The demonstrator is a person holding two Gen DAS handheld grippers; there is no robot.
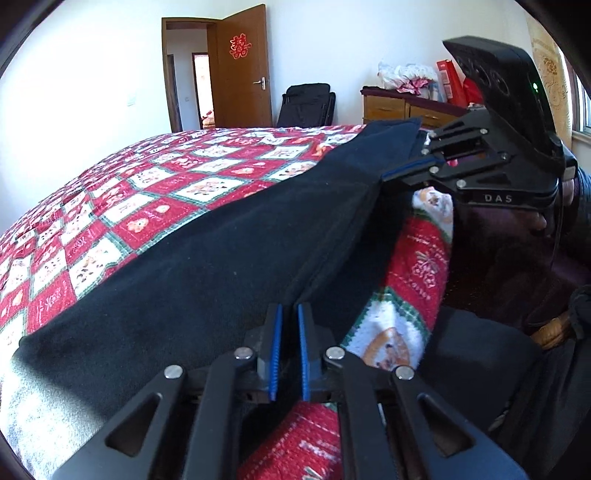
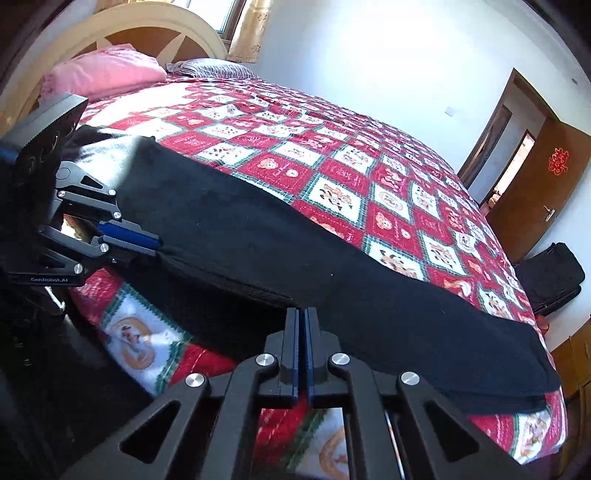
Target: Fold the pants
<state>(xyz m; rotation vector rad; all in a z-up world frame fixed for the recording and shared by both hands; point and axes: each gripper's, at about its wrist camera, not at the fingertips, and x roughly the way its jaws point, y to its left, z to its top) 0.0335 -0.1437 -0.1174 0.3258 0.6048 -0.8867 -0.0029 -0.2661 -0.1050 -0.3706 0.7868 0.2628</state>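
Note:
Black pants (image 1: 207,251) lie lengthwise along the near edge of a bed covered with a red, white and green patterned quilt (image 1: 155,206). My left gripper (image 1: 290,308) is shut on the near edge of the pants. My right gripper (image 2: 301,312) is shut on the same edge further along. In the left wrist view the right gripper (image 1: 386,176) shows at upper right, pinching the fabric. In the right wrist view the left gripper (image 2: 159,243) shows at left, pinching the pants (image 2: 280,251). The quilt (image 2: 332,162) stretches behind the pants.
A pink pillow (image 2: 107,70) and the headboard (image 2: 147,29) are at the bed's head. A brown door (image 1: 242,70) stands open, a black folding chair (image 1: 306,105) and a wooden dresser (image 1: 399,109) line the far wall. The person's dark clothing (image 1: 517,266) is close by.

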